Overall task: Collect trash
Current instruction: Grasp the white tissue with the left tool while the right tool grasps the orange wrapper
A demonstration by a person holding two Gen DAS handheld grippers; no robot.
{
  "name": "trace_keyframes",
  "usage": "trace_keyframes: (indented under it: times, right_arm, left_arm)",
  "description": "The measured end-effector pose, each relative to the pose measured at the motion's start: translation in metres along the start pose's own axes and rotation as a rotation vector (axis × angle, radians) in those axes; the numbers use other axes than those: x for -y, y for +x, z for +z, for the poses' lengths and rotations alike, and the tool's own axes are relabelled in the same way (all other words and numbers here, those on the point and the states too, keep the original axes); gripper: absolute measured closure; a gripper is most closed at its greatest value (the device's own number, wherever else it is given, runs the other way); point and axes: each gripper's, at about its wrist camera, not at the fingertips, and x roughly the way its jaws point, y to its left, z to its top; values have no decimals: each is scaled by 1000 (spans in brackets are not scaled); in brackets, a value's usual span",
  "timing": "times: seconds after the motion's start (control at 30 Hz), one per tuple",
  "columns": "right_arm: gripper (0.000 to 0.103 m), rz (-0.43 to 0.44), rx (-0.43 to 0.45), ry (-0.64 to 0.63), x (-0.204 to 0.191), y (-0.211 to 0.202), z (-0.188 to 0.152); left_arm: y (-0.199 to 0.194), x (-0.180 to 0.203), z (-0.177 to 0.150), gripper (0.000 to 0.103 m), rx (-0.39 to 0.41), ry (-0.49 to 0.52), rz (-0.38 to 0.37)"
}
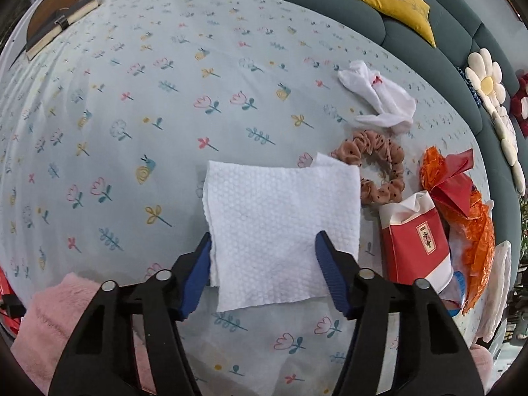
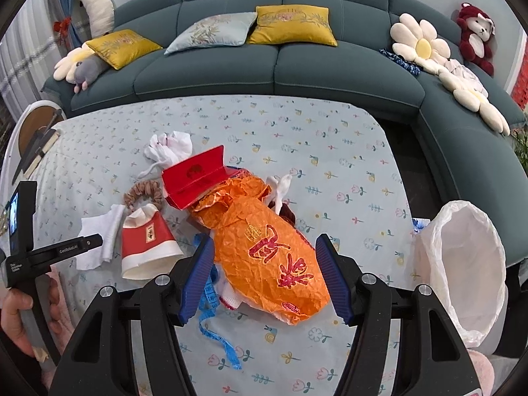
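Observation:
My left gripper [image 1: 264,270] is open, its blue pads either side of the near part of a white textured paper towel [image 1: 280,227] lying flat on the floral tablecloth. My right gripper [image 2: 264,277] is open over a crumpled orange wrapper [image 2: 267,247] with red characters. A red and white paper cup [image 2: 148,244] lies on its side left of the wrapper; it also shows in the left wrist view [image 1: 415,241]. A red folded carton [image 2: 194,178] rests at the wrapper's far end. A bin lined with a white bag [image 2: 462,267] stands at the table's right edge.
A brown dotted scrunchie [image 1: 373,171], white socks [image 1: 379,99] and a blue tape measure [image 2: 214,316] lie among the trash. A pink fluffy cloth [image 1: 56,326] is at the near left. A book [image 1: 59,26] lies far left. A teal sofa [image 2: 280,66] with cushions stands behind.

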Motion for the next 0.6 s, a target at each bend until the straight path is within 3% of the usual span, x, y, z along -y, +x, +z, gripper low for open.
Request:
trace_keyframes:
  times: [0.1, 0.17, 0.3, 0.6]
  right_arm:
    - [42, -2, -13, -11, -3, 7, 0]
    - [42, 2, -25, -16, -6, 14, -1]
    - [42, 6, -47, -22, -13, 29, -2]
    - [42, -19, -112, -37, -20, 68, -13]
  left_arm:
    - [2, 5, 2, 67, 7, 19, -6]
    - [3, 7, 2, 95, -2, 30, -27]
    - [-4, 13, 0, 101, 15, 37, -45]
    - [-34, 34, 2, 101, 85, 56, -97]
